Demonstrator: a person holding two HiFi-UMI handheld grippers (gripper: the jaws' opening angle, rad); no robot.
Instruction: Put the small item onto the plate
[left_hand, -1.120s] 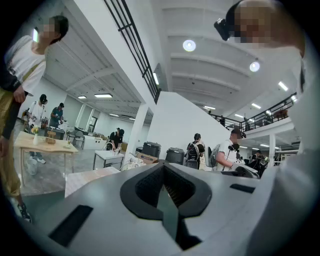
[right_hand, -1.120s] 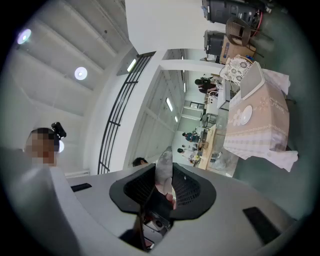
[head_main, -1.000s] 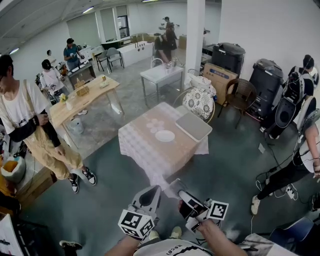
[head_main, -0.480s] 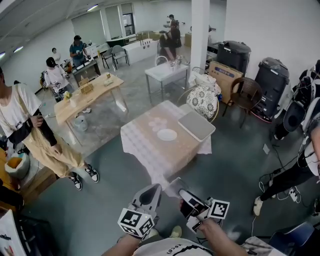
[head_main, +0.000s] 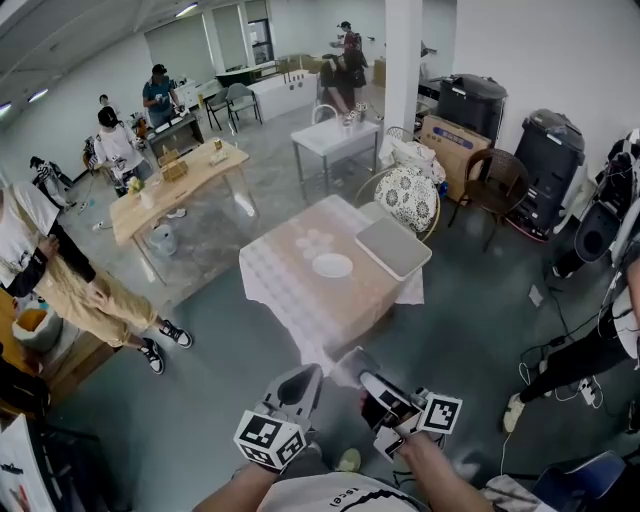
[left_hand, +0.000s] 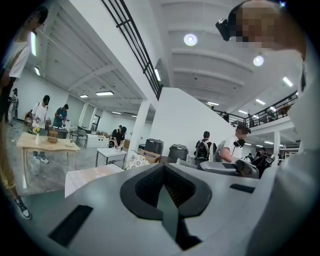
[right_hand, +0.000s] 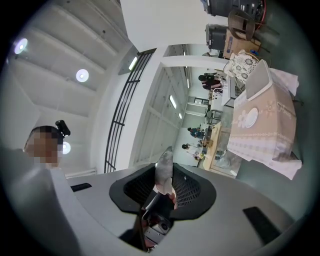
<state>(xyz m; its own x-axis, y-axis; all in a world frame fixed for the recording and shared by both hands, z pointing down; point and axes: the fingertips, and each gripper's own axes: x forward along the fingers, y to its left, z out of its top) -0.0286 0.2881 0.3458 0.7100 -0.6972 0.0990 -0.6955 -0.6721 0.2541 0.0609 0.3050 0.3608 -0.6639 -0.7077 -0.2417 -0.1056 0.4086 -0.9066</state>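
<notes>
A white plate (head_main: 332, 265) lies on a table with a pink-and-white cloth (head_main: 290, 300) some way ahead of me; it also shows far off in the right gripper view as the plate (right_hand: 252, 118). My right gripper (head_main: 352, 370) is held low before my body, shut on a small thin grey and reddish item (right_hand: 164, 167) that sticks up between its pads. My left gripper (head_main: 300, 385) hangs beside it, jaws shut together with nothing in them (left_hand: 165, 200). Both are well short of the table.
A grey flat tray (head_main: 393, 247) lies on the table's right part. A patterned round chair (head_main: 405, 200) stands behind it. A person in beige trousers (head_main: 60, 290) stands at the left by a wooden table (head_main: 185, 185). Bins, a box and other people line the right wall.
The person in beige at the left has stepped further left. My view has shifted slightly; both grippers keep their place and their grip.
</notes>
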